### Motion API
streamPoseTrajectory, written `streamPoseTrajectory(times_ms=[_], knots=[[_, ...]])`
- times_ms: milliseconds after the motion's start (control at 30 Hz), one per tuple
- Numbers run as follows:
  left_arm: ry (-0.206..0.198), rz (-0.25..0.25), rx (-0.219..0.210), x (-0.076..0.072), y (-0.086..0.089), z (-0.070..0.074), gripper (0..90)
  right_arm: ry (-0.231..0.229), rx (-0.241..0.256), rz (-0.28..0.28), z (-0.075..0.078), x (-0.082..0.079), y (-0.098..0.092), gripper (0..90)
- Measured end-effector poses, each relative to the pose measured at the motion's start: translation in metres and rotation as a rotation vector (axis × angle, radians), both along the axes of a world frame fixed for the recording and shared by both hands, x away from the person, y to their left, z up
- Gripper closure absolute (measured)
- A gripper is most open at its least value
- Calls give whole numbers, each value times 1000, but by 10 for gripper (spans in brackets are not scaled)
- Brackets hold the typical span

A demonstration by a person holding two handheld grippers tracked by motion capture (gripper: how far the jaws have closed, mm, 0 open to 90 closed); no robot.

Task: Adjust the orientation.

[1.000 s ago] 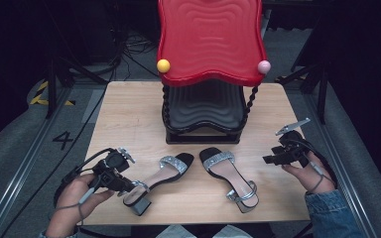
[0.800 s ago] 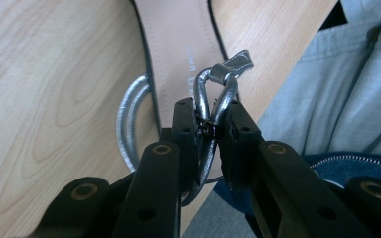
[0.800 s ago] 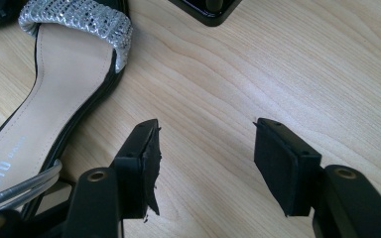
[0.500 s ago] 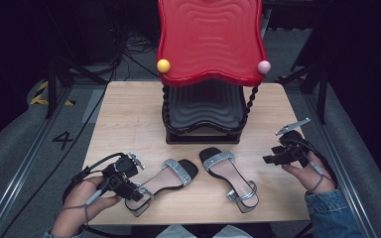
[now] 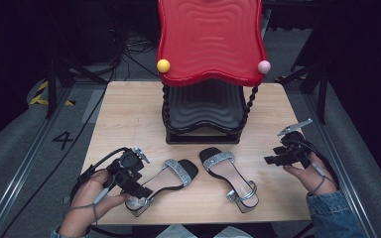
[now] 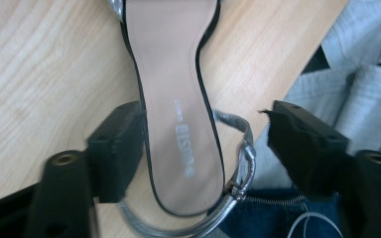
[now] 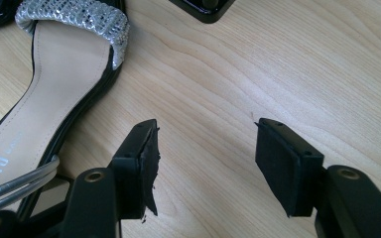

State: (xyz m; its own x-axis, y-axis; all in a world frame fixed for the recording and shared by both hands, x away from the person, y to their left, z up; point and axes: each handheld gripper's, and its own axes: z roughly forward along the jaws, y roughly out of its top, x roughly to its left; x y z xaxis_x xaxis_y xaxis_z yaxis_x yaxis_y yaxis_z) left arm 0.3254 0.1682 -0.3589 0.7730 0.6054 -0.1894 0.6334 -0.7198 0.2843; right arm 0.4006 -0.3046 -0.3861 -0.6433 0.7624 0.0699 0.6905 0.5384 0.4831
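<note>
High view, near edge first: the left hand-held gripper [image 5: 138, 191] sits at about 7 o'clock on the tabletop [image 5: 129, 109], over the heel end of the left sandal [image 5: 161, 184]. Left gripper view confirms its jaws stand wide apart, straddling the heel section of that sandal [image 6: 178, 124]; the left jaw is touching or just beside the black sole edge, while the right jaw stands apart from the silver ankle strap [image 6: 243, 163]. Nothing is clamped. The heel end reaches the tabletop's near edge, with denim and grey cloth visible beyond it.

The right hand-held gripper [image 5: 273, 158] lies at about 4 o'clock, held by the right hand [image 5: 312, 173] near the tabletop's right edge. Right gripper view shows its jaws wide open over bare wood, holding nothing. The right sandal [image 7: 44, 99] lies just beside its left jaw, not touching as far as can be told.

Mid-table, the right sandal [image 5: 229, 177] lies at about 6 o'clock, toe toward the far side, heel toward the near edge. The two sandals are close at the toes and splay apart at the heels.

Farther, at 12 o'clock, a black rack [image 5: 203, 111] stands on the tabletop, carrying a red wavy tray [image 5: 211, 39] on top, with a yellow ball [image 5: 163, 65] and a pink ball [image 5: 264, 66] at its front corners.
</note>
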Motion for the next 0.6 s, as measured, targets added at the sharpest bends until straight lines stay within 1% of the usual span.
streamPoseTrajectory(times_ms=[33, 67, 100, 133, 167, 200, 233, 300, 333, 400, 433, 467, 500, 567, 600], knots=[[0, 0, 0, 0, 0, 0, 262, -1, 0, 0, 0, 0, 0, 425], [2, 10, 7, 3, -5, -5, 240, -3, -2, 5, -1, 0, 1, 424], [2, 10, 7, 3, -5, -5, 227, -3, -2, 5, -1, 0, 1, 424], [4, 29, 29, 7, -11, -12, 213, -1, -4, 6, -1, 0, 1, 422], [4, 37, 44, 8, -14, -15, 202, 5, -4, 3, -1, 0, 2, 421], [4, 37, 44, 8, -14, -15, 197, 5, -4, 3, -1, 0, 2, 421], [1, 39, 62, 10, -18, -19, 197, 1, -5, 6, -2, 1, 2, 421], [0, 59, 88, 13, -24, -26, 176, 4, -6, 4, -2, 1, 2, 420], [5, 64, 93, 14, -26, -29, 175, 4, -7, 7, -2, 1, 3, 420], [12, 65, 113, 17, -30, -35, 174, 5, -8, 8, -2, 1, 4, 419], [10, 65, 121, 18, -32, -38, 173, 4, -8, 9, -2, 1, 4, 418], [21, 71, 134, 19, -34, -41, 173, 5, -8, 9, -2, 1, 4, 418], [21, 63, 141, 20, -36, -44, 173, 5, -8, 9, -2, 1, 4, 417], [43, 65, 140, 22, -39, -49, 166, 5, -9, 10, -2, 1, 4, 417], [40, 61, 154, 23, -41, -51, 166, 5, -9, 10, -2, 1, 4, 416]])
